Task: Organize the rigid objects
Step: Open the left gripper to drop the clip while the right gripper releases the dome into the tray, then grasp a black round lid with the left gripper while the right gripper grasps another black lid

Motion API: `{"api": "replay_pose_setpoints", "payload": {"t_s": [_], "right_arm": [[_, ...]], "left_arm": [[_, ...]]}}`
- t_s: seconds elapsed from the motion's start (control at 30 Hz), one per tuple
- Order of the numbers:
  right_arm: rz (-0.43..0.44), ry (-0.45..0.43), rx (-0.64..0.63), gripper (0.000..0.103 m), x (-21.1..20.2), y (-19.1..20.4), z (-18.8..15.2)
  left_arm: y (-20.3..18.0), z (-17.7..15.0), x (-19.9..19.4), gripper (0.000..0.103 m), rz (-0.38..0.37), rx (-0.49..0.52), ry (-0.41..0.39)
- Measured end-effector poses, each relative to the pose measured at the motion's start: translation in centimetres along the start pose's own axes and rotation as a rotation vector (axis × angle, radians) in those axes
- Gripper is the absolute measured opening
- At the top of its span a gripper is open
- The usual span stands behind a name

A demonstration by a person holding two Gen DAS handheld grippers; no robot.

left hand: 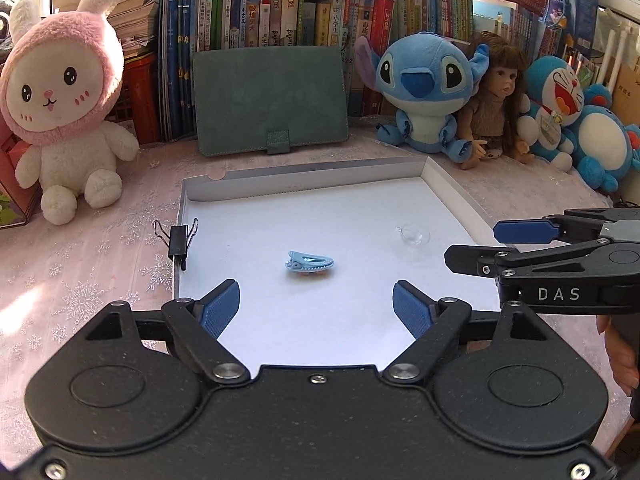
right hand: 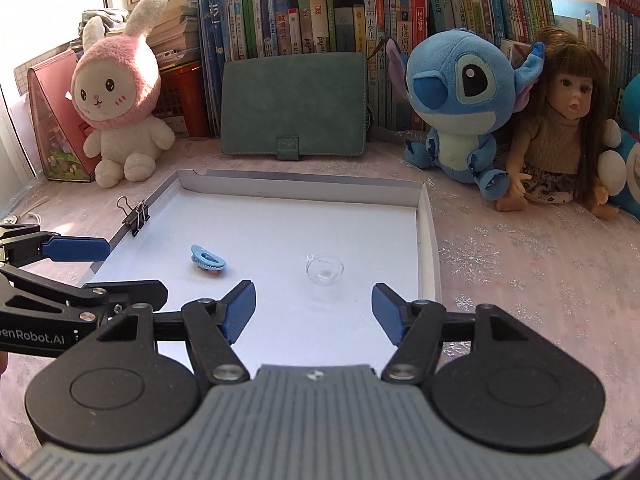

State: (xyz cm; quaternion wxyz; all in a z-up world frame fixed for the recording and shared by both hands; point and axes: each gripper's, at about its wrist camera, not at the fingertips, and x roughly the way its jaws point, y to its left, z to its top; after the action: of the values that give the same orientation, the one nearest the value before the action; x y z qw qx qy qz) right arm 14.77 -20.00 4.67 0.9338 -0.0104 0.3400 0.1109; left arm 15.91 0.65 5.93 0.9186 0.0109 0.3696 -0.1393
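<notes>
A shallow white box lid (left hand: 304, 178) (right hand: 427, 248) lies on the pink tablecloth. Inside it rest a light blue hair clip (left hand: 309, 264) (right hand: 208, 263) and a small clear glass bowl (left hand: 414, 235) (right hand: 325, 270). A black binder clip (left hand: 179, 239) (right hand: 136, 214) is clamped on the lid's left wall. My left gripper (left hand: 316, 308) stands open over the lid's near part, the hair clip lying ahead of its blue pads, apart from them. My right gripper (right hand: 314, 308) is open too, nothing between its fingers, with the glass bowl just ahead. Each gripper shows in the other's view, the right (left hand: 476, 246) and the left (right hand: 124, 270).
At the back stand a pink rabbit plush (left hand: 60, 96) (right hand: 120, 92), a green notebook case (left hand: 270, 100) (right hand: 294, 104), a blue alien plush (left hand: 426, 92) (right hand: 464, 100), a doll (left hand: 498, 96) (right hand: 560, 128) and blue cat plushes (left hand: 576, 124). Books fill the shelf behind. Part of a hand (left hand: 620, 356) shows at the right edge.
</notes>
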Motion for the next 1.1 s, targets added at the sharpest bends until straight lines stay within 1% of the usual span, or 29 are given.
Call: {"api": "replay_pose_setpoints", "payload": {"t_s": [0.17,0.4,0.63,0.77,0.87,0.97,1.1], "right_arm": [[-0.007,-0.078,-0.045,0.083,-2.6,0.4,-2.0],[0.006,-0.129,-0.066,0.086,-5.0,0.6,-5.4],[0.007,-0.139,-0.057,0.086,-6.2,0.8,-8.7],[-0.001,-0.162,-0.055,0.086,-7.1,0.9,-10.3],[-0.007,-0.178,-0.059,0.086,-7.8,1.1,-11.4],[0.006,-0.173,-0.064,0.086,-8.3,1.4,-12.4],[0.007,-0.182,-0.081,0.086,-8.8,2.0,-13.5]], "left_arm": [[0.2,-2.4,-2.3,0.083,-0.032,-0.034,-0.028],[0.0,-5.8,-4.6,0.083,-0.050,-0.070,-0.084],[-0.4,-8.8,-5.9,0.083,-0.017,-0.076,-0.123],[-0.3,-10.8,-6.2,0.083,0.001,-0.080,-0.155],[-0.2,-11.8,-6.2,0.083,0.033,-0.067,-0.156],[-0.3,-12.6,-6.1,0.082,0.056,-0.048,-0.152],[-0.3,-13.2,-5.8,0.076,0.084,-0.030,-0.141]]}}
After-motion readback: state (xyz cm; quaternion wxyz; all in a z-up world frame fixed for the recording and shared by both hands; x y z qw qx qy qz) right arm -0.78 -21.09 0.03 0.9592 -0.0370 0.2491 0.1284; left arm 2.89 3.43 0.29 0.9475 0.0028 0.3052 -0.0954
